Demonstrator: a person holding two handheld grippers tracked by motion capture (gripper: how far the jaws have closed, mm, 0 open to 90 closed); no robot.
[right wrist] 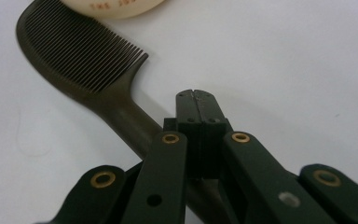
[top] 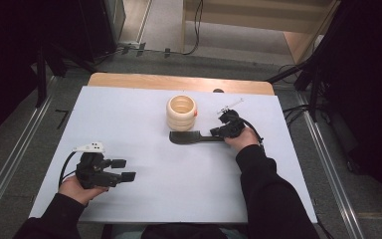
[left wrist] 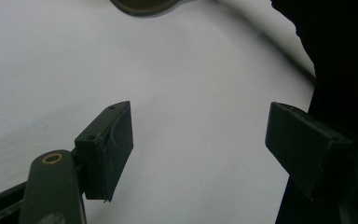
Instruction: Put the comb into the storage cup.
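Observation:
A dark comb (top: 189, 137) lies flat on the white table sheet (top: 144, 194), just in front of a cream ribbed cup (top: 181, 112). My right gripper (top: 215, 133) sits at the comb's handle end, held in a hand. In the right gripper view the jaws (right wrist: 196, 95) are pressed together with no gap. The comb's handle (right wrist: 126, 116) runs underneath them, its teeth toward the cup (right wrist: 116, 7). I cannot tell whether they touch it. My left gripper (top: 123, 169) rests at the near left, open, with only bare sheet between its fingers (left wrist: 107, 149).
A thin clear stick-like item (top: 230, 105) lies behind the right gripper. A black sleeve (left wrist: 345, 56) fills the right side of the left gripper view. A wooden table edge (top: 179, 82) shows behind the sheet, with rails and cables on the floor around.

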